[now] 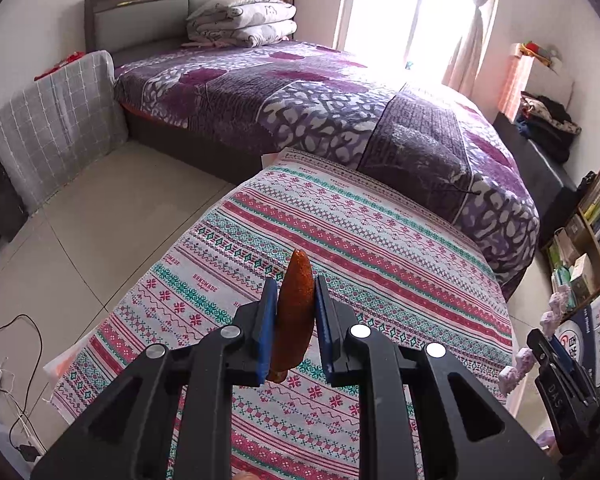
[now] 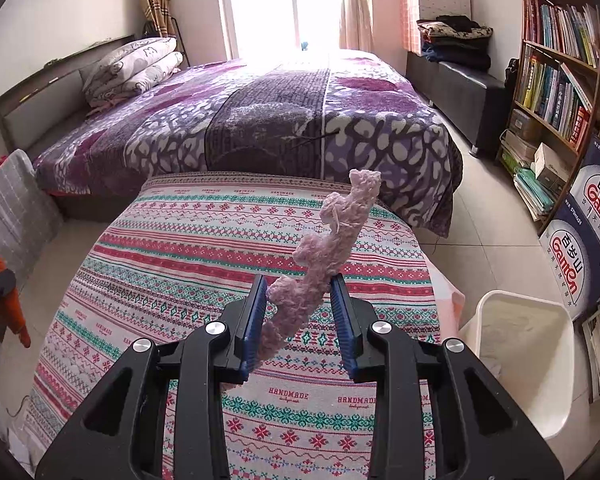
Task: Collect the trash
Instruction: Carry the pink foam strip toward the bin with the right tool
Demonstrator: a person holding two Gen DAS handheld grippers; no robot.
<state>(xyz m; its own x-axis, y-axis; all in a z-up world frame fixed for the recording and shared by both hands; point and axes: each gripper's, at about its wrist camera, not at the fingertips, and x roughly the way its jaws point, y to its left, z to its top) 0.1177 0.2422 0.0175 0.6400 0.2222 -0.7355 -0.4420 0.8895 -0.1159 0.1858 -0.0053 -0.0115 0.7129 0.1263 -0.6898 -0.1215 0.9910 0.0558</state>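
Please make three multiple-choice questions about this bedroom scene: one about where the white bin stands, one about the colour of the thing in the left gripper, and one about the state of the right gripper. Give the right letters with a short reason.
1. Where is the white bin?
A. on the bed
B. on the floor beside the patterned cloth
C. on the bookshelf

2. What colour is the pointed piece in the left gripper?
A. orange-brown
B. green
C. white

3. What is the state of the right gripper?
A. open and empty
B. lying on the floor
C. closed on a fuzzy pink strip

Answers:
1 B, the bin stands on the tiles at the cloth's right edge.
2 A, it shows orange-brown between the blue fingers.
3 C, the strip sits between its fingers, above the cloth.
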